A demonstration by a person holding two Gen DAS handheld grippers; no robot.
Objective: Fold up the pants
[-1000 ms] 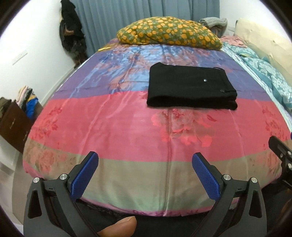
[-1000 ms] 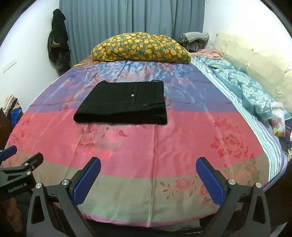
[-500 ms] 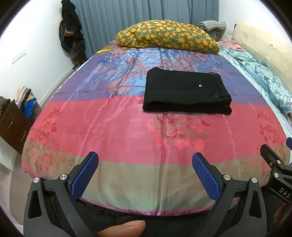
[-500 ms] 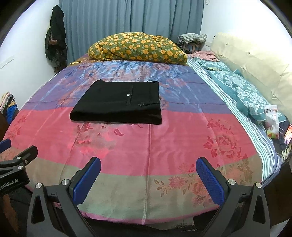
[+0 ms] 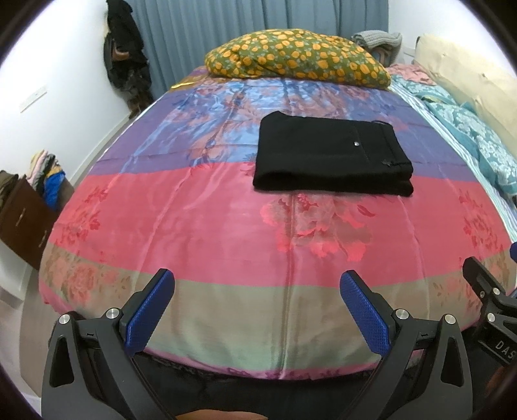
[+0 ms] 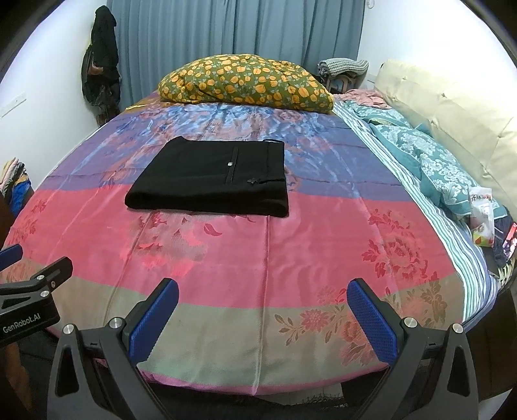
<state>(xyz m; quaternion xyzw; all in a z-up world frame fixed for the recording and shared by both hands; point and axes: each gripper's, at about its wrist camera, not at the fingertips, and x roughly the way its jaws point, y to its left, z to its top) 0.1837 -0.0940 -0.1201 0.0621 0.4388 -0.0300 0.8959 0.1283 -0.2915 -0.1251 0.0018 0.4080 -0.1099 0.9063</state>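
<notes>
At the far left, about nine o'clock in the left wrist view, a pile of clothes (image 5: 45,176) sits on a brown cabinet (image 5: 22,223) against the white wall, and a dark garment (image 5: 127,55) hangs at eleven o'clock beside the grey-blue curtain (image 5: 258,19). The left gripper (image 5: 257,300) is held at six o'clock over the near edge of the bed, its blue-padded jaws spread wide with nothing between them. A fingertip (image 5: 206,415) shows at the bottom edge.

The pants (image 5: 332,158) lie folded into a flat black rectangle on the striped floral bedspread (image 5: 194,226), toward one o'clock from the left gripper and well apart from it, straddling the purple and pink bands. A yellow-flowered pillow (image 5: 297,58) rests at twelve o'clock behind them.

The right gripper (image 6: 261,307) hangs at six o'clock in its own view, jaws equally wide apart and empty, with the pants (image 6: 213,177) toward eleven o'clock. At three o'clock a teal patterned quilt (image 6: 436,161) lies bunched along the cream headboard (image 6: 452,110).
</notes>
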